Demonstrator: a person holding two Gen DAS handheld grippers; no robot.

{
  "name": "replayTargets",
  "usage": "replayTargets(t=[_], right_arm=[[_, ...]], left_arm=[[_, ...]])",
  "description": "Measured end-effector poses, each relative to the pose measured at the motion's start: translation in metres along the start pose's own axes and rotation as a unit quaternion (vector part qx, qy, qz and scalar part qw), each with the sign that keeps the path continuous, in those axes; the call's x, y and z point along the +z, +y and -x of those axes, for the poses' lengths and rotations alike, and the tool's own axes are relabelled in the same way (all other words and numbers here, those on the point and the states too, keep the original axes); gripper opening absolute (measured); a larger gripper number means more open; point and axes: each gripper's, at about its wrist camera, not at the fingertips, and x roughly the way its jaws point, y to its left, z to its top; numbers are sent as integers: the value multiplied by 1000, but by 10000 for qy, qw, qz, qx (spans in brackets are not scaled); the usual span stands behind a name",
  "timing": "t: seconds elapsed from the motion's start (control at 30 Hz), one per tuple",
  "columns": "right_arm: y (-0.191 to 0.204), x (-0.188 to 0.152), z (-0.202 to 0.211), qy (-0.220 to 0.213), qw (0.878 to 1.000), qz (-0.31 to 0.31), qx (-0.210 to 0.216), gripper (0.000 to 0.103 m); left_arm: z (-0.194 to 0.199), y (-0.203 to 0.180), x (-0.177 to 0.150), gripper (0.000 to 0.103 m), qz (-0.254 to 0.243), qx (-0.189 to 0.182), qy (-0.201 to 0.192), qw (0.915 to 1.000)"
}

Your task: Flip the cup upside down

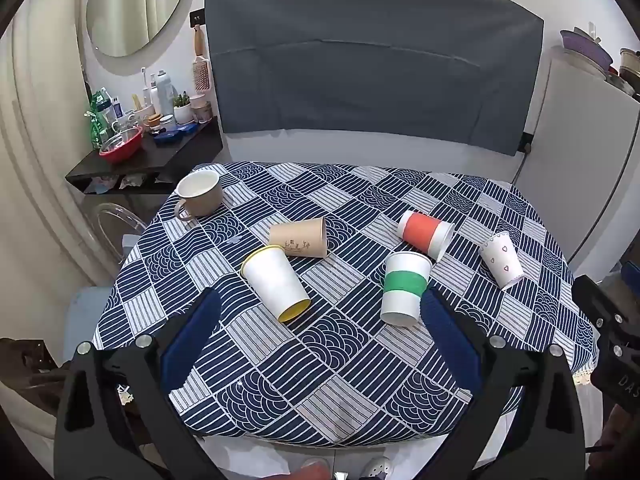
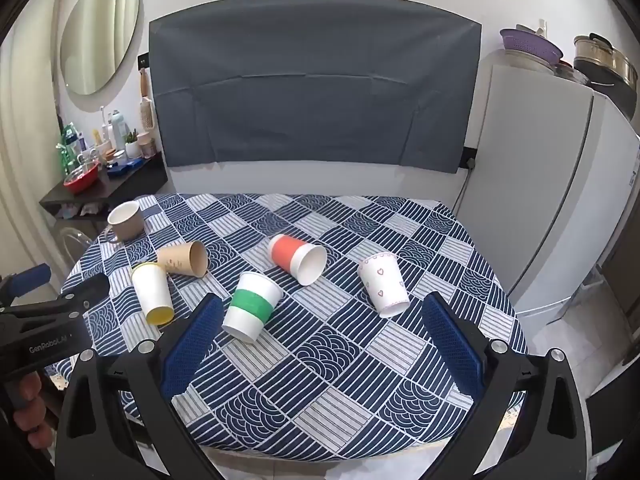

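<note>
Five paper cups (image 1: 405,294) on sides, axes scattered; mug (image 1: 200,193) upright.

Left hand-held gripper (image 1: 320,312) hovers over near edge of tabletop in blue-white patterned cloth (image 1: 320,380), blue pads wide apart, nothing between. Upright: green-banded white paper cup (image 1: 404,288), beige ceramic mug (image 1: 200,193). On their sides: white cup with yellow interior (image 1: 276,280), kraft-brown cup (image 1: 299,237), orange-banded cup (image 1: 426,235), heart-print cup (image 1: 501,260).
</note>
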Motion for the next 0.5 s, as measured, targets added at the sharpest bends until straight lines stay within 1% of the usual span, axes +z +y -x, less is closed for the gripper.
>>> replayTargets(t=[0.17, 0.2, 0.47, 0.5], right_arm=[[0, 0, 0, -7, 10000, -12, 17, 96], [0, 0, 0, -6, 10000, -5, 15, 96], [2, -1, -1, 0, 10000, 47, 35, 96], [3, -1, -1, 4, 10000, 49, 21, 96]], left_arm=[[2, 2, -1, 98, 31, -56, 1, 10000], [-3, 3, -2, 98, 7, 2, 50, 10000], [-10, 7, -9, 98, -48, 42, 12, 10000], [-7, 1, -2, 98, -58, 97, 41, 9999]])
